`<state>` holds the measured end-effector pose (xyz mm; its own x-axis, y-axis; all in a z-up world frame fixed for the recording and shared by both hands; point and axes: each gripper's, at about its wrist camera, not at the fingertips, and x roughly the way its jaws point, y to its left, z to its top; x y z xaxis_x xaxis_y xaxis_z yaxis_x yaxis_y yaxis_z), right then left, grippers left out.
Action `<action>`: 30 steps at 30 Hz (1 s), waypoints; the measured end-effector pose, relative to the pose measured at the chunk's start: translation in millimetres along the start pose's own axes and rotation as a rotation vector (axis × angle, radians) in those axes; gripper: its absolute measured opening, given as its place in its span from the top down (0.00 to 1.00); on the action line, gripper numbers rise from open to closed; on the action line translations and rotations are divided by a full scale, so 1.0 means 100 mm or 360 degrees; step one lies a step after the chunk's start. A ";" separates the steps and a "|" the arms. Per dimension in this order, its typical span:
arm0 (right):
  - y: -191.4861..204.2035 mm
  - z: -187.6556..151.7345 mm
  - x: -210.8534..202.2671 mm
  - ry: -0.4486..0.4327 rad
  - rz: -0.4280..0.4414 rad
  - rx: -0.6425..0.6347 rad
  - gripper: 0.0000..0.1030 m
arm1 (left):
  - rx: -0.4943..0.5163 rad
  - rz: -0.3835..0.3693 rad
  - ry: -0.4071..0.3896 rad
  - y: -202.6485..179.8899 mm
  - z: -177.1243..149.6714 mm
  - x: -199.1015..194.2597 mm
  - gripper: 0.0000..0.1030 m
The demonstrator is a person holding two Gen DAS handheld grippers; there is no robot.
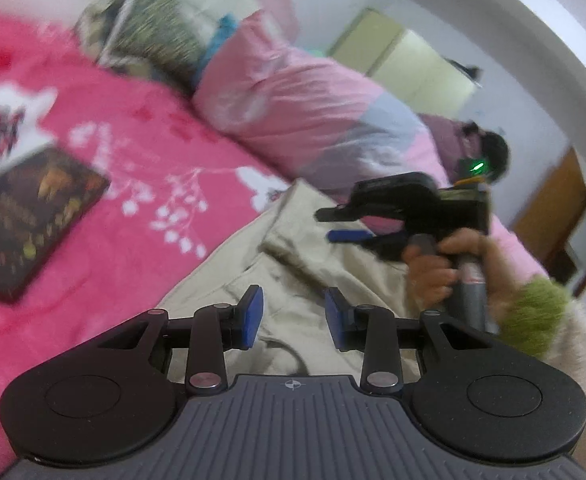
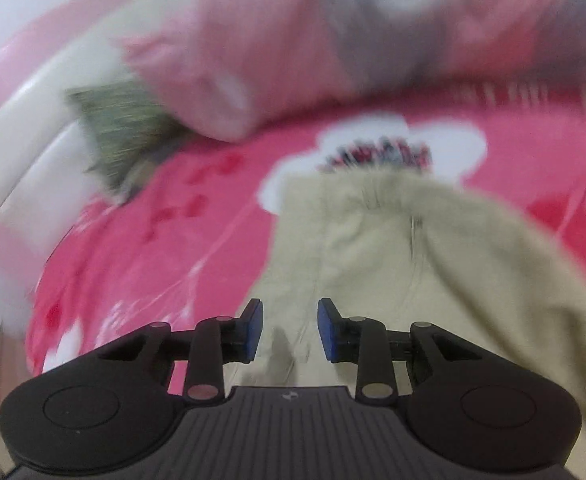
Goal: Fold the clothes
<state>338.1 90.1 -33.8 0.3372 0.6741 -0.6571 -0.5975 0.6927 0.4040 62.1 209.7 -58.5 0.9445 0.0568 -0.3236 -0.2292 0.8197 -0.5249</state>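
Observation:
A beige garment (image 1: 293,256) lies crumpled on the bright pink bedsheet (image 1: 133,148). My left gripper (image 1: 295,300) is open and empty just above its near part. My right gripper (image 1: 335,226) shows in the left wrist view to the right, held in a hand, its jaws apart over the garment. In the right wrist view the right gripper (image 2: 289,314) is open and empty over the beige garment (image 2: 413,264), whose gathered waistband points away. The right view is blurred.
A dark folded patterned cloth (image 1: 33,216) lies at left on the sheet. A pink and grey rolled quilt (image 1: 313,120) and a green patterned pillow (image 1: 157,28) lie behind. The pink quilt (image 2: 373,40) fills the top of the right view.

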 end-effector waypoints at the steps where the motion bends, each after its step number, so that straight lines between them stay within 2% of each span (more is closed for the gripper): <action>1: 0.07 -0.06 -0.19 -0.0026 0.0016 -0.0106 0.69 | 0.0052 0.0007 0.0029 -0.04 0.00 -0.02 0.66; 4: 0.23 -0.29 -0.53 -0.0017 0.0038 -0.0367 0.68 | 0.0091 0.0013 0.0145 -0.08 -0.01 0.00 0.66; 6: 0.31 -0.43 -0.55 -0.0009 -0.0008 -0.0497 0.69 | 0.0039 0.0030 0.0196 -0.06 -0.02 0.09 0.66; 9: 0.43 -0.64 -0.57 0.0005 -0.0076 -0.0687 0.68 | -0.0083 0.0116 0.0266 0.01 -0.02 0.29 0.67; 16: 0.37 -0.58 -0.42 -0.0070 -0.0062 -0.0644 0.68 | -0.0262 0.0237 0.0251 0.09 0.01 0.47 0.67; 20: 0.30 -0.53 -0.37 -0.0136 -0.0022 -0.0645 0.68 | -0.0330 0.0271 0.0194 0.09 -0.03 0.51 0.67; 25: 0.31 -0.47 -0.13 -0.0111 -0.0041 -0.0827 0.68 | -0.0229 0.0366 0.0178 0.00 -0.07 0.60 0.69; 28: 0.38 -0.46 0.08 -0.0061 -0.0050 -0.0984 0.68 | -0.0106 0.0492 0.0160 -0.10 -0.12 0.62 0.84; 30: 0.43 -0.45 0.23 -0.0016 -0.0076 -0.1083 0.68 | -0.0068 0.0538 0.0146 -0.13 -0.13 0.64 0.89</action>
<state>287.2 123.8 -60.7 0.3793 0.6516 -0.6569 -0.9052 0.4085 -0.1174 121.9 195.6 -82.7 0.7890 0.2681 -0.5528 -0.5367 0.7387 -0.4077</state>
